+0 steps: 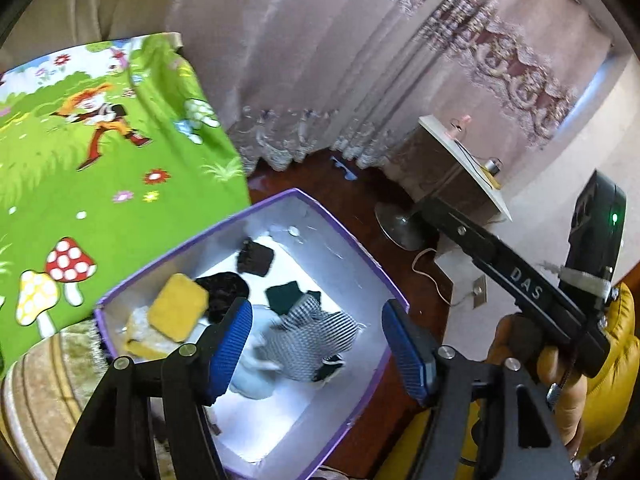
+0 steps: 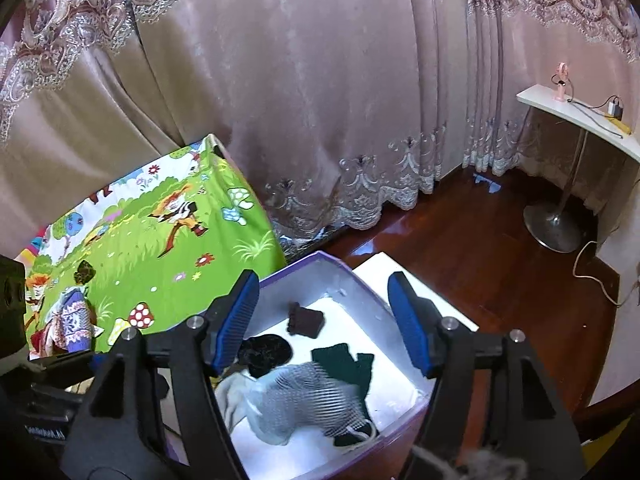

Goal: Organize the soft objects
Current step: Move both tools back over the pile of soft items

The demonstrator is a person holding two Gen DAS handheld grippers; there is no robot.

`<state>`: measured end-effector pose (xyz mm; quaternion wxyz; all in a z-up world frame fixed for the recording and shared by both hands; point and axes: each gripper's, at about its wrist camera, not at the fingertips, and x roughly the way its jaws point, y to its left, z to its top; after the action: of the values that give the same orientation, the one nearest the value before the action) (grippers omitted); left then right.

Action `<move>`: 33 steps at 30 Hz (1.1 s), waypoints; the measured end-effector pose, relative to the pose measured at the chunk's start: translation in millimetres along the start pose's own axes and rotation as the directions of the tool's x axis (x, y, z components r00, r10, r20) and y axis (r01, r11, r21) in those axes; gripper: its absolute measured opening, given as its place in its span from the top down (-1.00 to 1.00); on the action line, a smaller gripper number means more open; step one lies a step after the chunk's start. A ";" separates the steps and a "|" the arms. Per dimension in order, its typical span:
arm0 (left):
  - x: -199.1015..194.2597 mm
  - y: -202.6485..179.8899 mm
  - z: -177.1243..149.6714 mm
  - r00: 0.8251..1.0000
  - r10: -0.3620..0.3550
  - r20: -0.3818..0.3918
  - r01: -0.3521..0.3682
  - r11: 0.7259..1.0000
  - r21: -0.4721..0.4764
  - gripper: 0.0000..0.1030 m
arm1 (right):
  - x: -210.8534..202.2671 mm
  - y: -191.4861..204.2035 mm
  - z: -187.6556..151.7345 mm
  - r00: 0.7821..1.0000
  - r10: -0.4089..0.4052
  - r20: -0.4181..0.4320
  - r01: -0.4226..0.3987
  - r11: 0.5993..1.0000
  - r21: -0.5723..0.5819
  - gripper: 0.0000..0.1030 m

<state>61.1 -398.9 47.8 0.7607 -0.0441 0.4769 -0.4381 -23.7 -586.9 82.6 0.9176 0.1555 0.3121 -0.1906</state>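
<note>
looking down past our left gripper (image 1: 316, 344), we see its blue pads (image 1: 232, 344) standing apart with nothing pressed between them. the striped cloth (image 1: 316, 340) lies in the gap as seen from this view, but below the pads, loose on the white floor of the box (image 1: 352, 240). same story on the right gripper (image 2: 320, 320): pads wide apart, empty, poised over the same box. the striped cloth (image 2: 308, 404) sits just beneath and slightly toward us from the right pads.

we judge the cloth has been let go into the box and both hands are free. around it in the box: a dark green piece (image 2: 344, 360), a black piece (image 2: 266, 350), a brown piece (image 2: 306, 320) farther back, and a yellow sponge (image 1: 178, 306) at the left end.

farther out to the left, the green picture mat (image 1: 100, 184) covers a raised surface. on it, in the right wrist view, a patterned knit item (image 2: 74, 320) lies well apart from the box, off to the left of both grippers. if that is the next thing to fetch, the left hand looks nearer; its long axis we cannot tell. beyond are the curtain (image 2: 320, 100) and the wood floor (image 2: 460, 232).
</note>
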 end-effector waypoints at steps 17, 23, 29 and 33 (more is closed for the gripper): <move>-120.2 43.3 -19.5 0.922 0.275 0.273 -0.286 0.958 0.002 -0.64 | -6.0 92.8 -10.2 0.984 0.175 -0.043 -0.180 0.969 -0.168 -0.53; -155.4 73.0 -28.9 0.849 0.398 0.347 -0.399 0.914 -0.072 -0.71 | -19.9 139.8 -11.0 0.978 0.207 -0.002 -0.199 0.942 -0.272 -0.85; -186.5 104.5 -41.5 0.809 0.416 0.415 -0.418 0.904 -0.091 -0.71 | -28.4 185.1 -12.8 0.983 0.173 0.059 -0.142 0.926 -0.350 -0.99; -204.7 124.5 -49.2 0.806 0.400 0.437 -0.411 0.909 -0.075 -0.71 | -25.8 213.3 -15.3 0.978 0.202 0.050 -0.166 0.901 -0.402 -0.99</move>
<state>68.3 -160.4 101.4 0.9251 -0.0309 0.2846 -0.2494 44.9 -386.7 122.8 0.9571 -0.0129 0.2864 -0.0431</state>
